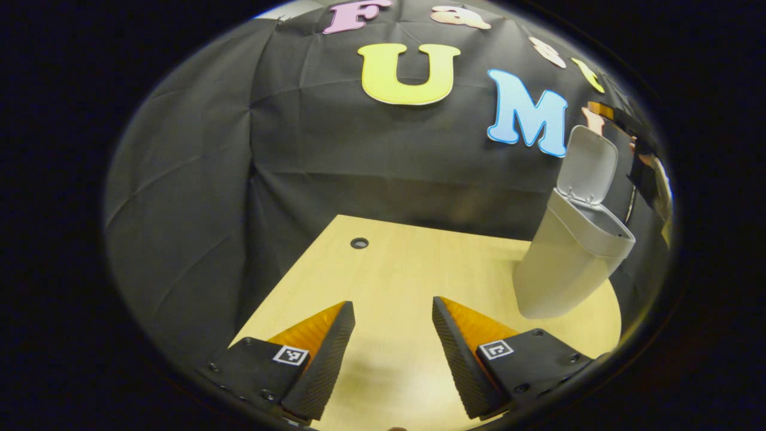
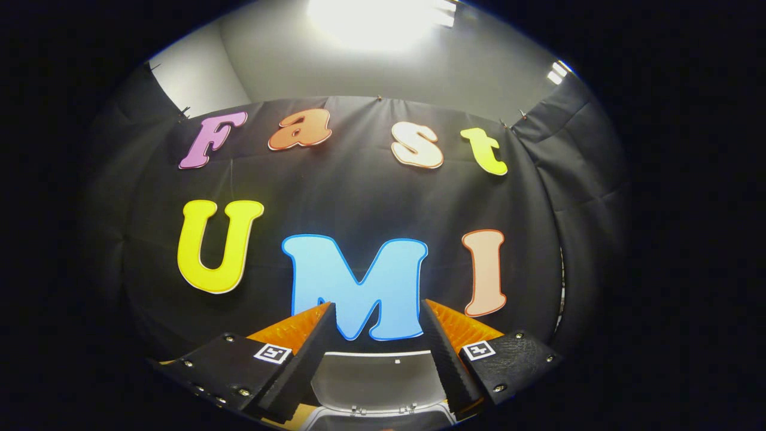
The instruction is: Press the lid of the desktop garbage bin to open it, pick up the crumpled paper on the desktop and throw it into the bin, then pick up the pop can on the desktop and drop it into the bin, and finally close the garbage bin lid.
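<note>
Left tongs (image 1: 394, 311) are held apart, empty, above the wooden surface (image 1: 383, 269); right tongs (image 2: 376, 314) are likewise spread, just above the bin (image 1: 562, 257), whose lid (image 1: 586, 164) stands raised at the surface's right.

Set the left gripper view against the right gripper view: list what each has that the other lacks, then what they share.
Left gripper view alone: the wooden desktop with a small round hole, and the whole grey garbage bin standing on it, the left gripper open over bare wood.

Right gripper view alone: the bright ceiling light, with the right gripper open just in front of the lid.

Both: the bin's raised lid and the black cloth wall.
</note>
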